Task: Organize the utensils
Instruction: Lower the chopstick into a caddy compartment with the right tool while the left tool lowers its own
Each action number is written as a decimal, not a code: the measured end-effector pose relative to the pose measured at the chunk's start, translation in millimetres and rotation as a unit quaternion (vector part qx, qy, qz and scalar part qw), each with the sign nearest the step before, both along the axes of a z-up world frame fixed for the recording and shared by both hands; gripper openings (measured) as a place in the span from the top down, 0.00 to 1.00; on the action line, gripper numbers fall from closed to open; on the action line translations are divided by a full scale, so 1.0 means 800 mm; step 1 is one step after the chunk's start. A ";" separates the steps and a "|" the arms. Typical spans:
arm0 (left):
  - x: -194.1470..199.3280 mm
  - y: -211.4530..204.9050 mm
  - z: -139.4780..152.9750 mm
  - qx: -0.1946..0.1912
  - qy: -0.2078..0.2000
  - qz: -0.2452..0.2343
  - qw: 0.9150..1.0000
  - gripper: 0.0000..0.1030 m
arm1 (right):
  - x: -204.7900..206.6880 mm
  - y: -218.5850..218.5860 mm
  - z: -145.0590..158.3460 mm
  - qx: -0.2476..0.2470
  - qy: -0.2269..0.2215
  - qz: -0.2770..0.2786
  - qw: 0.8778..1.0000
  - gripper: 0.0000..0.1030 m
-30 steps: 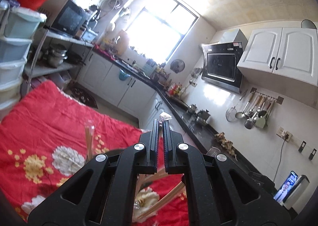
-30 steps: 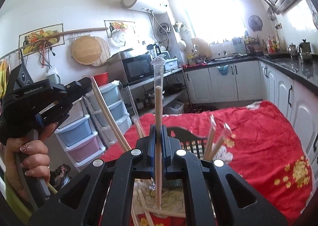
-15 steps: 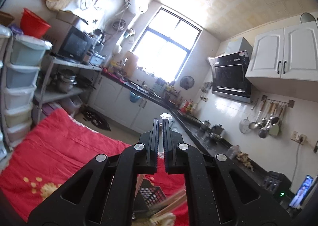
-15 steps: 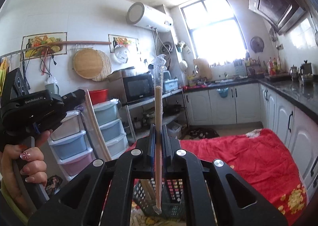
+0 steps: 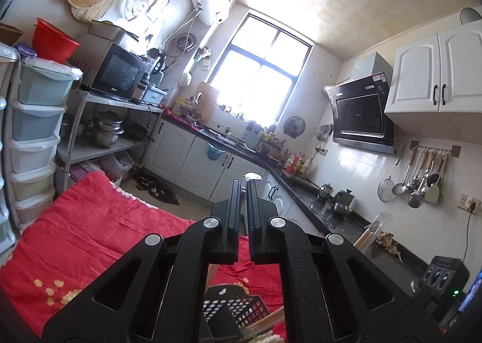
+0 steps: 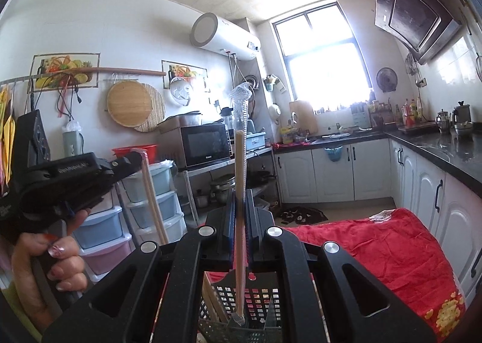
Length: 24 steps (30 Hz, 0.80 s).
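Red cloth sits lower than before; both claws hold wrapped chopsticks.

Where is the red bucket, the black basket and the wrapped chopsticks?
red bucket (image 5: 54, 41): left wrist view, on its side wall.
black basket (image 6: 259, 297): right wrist view, on its mesh back wall.
wrapped chopsticks (image 6: 240, 168): right wrist view, on the wooden shaft above the jaws.

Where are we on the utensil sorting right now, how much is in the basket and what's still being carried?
Done: some chopsticks already stand in the black basket.

In hand: the right gripper is shut on a plastic-wrapped chopstick, upright above the basket. The left gripper is shut on another wrapped chopstick.

Left: both still need dropping in. Whether more lie on the red cloth cannot be seen.
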State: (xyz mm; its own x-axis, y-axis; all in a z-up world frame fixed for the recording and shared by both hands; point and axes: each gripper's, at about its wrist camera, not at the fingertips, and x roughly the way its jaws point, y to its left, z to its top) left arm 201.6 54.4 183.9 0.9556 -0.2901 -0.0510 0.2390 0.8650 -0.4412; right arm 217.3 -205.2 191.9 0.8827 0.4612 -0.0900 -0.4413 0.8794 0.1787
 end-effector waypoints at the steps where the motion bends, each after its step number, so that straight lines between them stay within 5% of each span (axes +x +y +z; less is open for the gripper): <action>1: 0.004 -0.002 -0.004 0.000 -0.002 -0.001 1.000 0.98 | 0.001 0.002 -0.001 -0.001 -0.002 0.001 1.000 0.94; 24: 0.038 -0.018 -0.085 -0.008 0.003 -0.023 1.000 0.98 | 0.037 0.022 -0.061 -0.029 0.012 -0.015 0.999 0.94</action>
